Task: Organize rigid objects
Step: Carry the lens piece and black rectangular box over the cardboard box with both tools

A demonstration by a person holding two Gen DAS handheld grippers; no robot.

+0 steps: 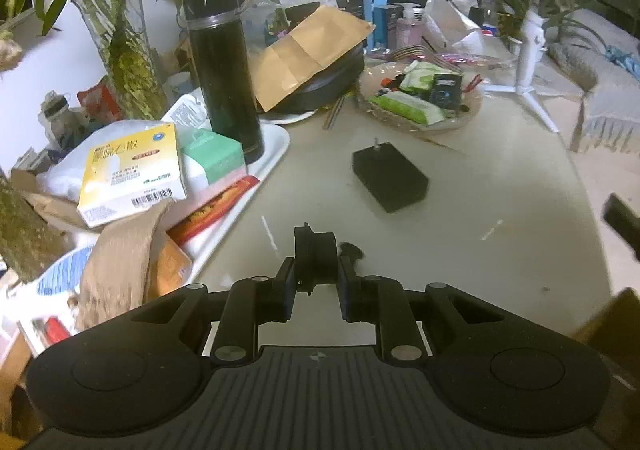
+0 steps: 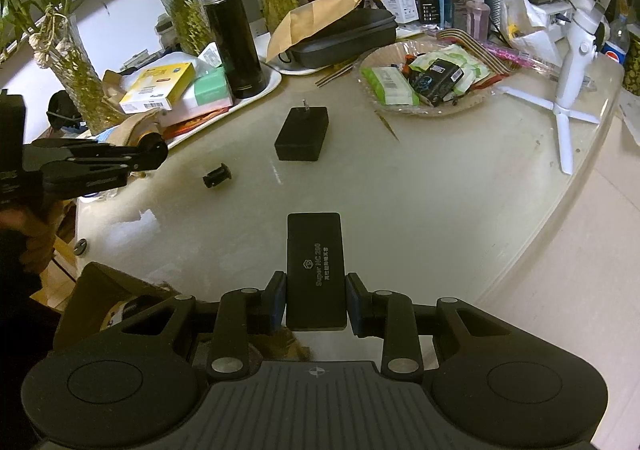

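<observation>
My left gripper is shut on a small black round part, held above the pale table. The right wrist view shows that gripper at the left, raised off the table. Just beyond its tip lies a small black spool-like piece, half hidden behind a finger as the spool-like piece in the left wrist view. My right gripper is shut on a flat black rectangular device with pale lettering. A black plug adapter lies flat mid-table, prongs pointing away.
A white tray at the left carries boxes and a tall black flask. Behind it are glass vases with plants. A glass dish of packets, a white tripod stand and a black case stand farther back. A brown cardboard box sits near-left.
</observation>
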